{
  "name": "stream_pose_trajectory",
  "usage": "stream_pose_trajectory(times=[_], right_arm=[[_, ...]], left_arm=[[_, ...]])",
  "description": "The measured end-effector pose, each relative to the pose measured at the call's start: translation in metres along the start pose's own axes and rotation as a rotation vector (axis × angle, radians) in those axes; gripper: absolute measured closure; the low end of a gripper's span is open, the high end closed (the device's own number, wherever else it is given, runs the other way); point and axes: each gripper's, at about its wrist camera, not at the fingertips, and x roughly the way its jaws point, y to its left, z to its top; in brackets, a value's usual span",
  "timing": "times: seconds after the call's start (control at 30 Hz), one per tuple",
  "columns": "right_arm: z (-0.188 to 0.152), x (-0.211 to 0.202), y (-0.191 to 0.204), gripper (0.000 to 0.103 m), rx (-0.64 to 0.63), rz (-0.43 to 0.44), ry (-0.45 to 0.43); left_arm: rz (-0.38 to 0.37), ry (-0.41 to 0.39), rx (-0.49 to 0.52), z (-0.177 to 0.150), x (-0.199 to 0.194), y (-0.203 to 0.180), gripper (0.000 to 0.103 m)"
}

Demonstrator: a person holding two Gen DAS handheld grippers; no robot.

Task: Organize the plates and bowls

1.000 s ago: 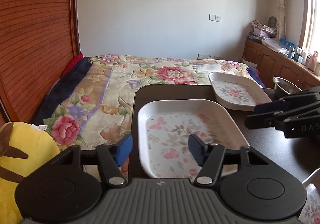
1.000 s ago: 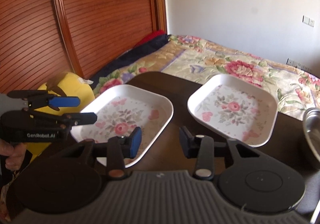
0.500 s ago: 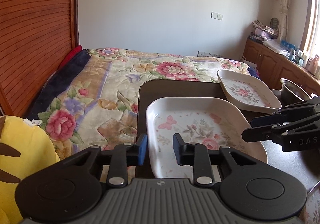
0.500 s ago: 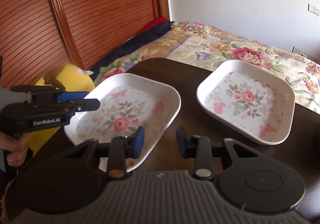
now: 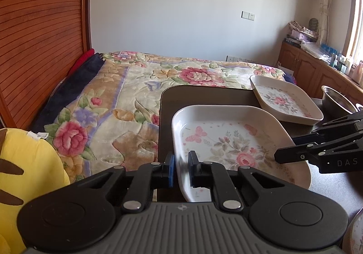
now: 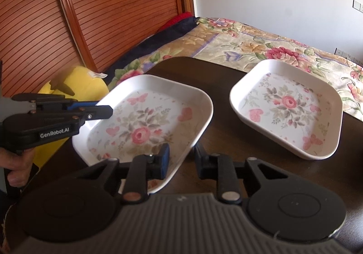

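My left gripper [image 5: 180, 169], spread wide a second ago, has narrowed and now pinches the rim of the near white square floral plate [image 5: 229, 140] at its 7 o'clock corner. My right gripper [image 6: 180, 159] has moved in and straddles the opposite rim, jaws part open, not yet gripping. The plate sits on the dark wooden table [image 6: 217, 86]; its twin floral plate [image 6: 288, 108] lies at 2 o'clock, apart. Lifting and stacking looks next.

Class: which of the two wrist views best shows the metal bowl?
The left wrist view. There the metal bowl sits at the right edge, beyond the far plate, with its rim and inside visible. The right wrist view shows both plates on the table but not the bowl.
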Motion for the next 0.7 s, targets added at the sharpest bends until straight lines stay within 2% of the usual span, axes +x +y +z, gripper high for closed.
stream_pose_trajectory(times=[0.53,0.7], right_arm=[[-0.003,-0.008,-0.004,0.078,0.014,0.0,-0.012],[-0.004,-0.014,-0.008,0.088,0.022,-0.006,-0.025]], left_arm=[[0.015,0.013,0.017,0.0,-0.008,-0.009,0.09],[0.03,0.003,0.021,-0.001,-0.015,-0.015,0.09]])
